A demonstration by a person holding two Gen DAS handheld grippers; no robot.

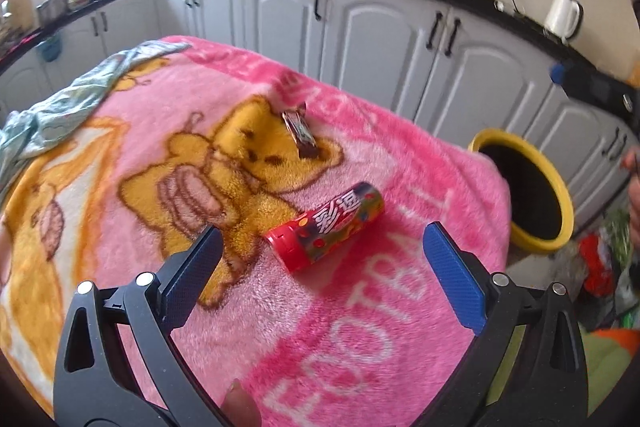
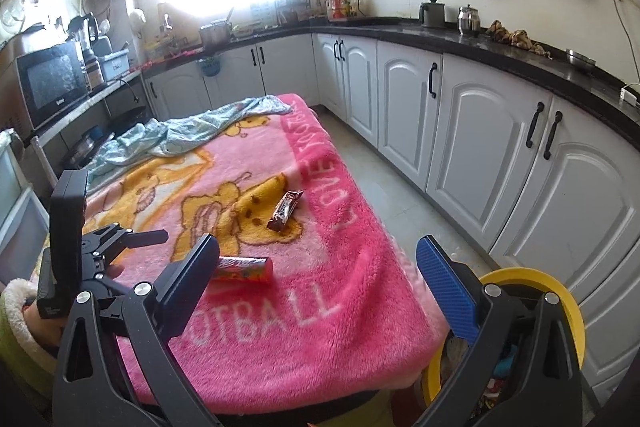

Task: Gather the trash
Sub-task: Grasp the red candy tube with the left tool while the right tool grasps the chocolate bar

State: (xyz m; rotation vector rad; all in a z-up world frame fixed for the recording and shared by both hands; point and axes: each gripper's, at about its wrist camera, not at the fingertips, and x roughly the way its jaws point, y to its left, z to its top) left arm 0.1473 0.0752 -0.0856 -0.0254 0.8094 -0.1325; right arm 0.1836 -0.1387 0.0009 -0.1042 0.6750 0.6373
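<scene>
A red candy tube lies on its side on the pink blanket, just ahead of my open left gripper, whose fingers hold nothing. Farther back a brown snack-bar wrapper rests on the yellow bear print. In the right wrist view the tube pokes out from behind the left finger of my open right gripper, and the wrapper lies beyond it. A yellow-rimmed bin stands off the table's right edge; in the right wrist view the bin sits under the right finger.
A pale green cloth is bunched at the blanket's far end. White cabinets under a black counter run along the right and back. A microwave stands at the left. A hand holding the other gripper's body is at the left.
</scene>
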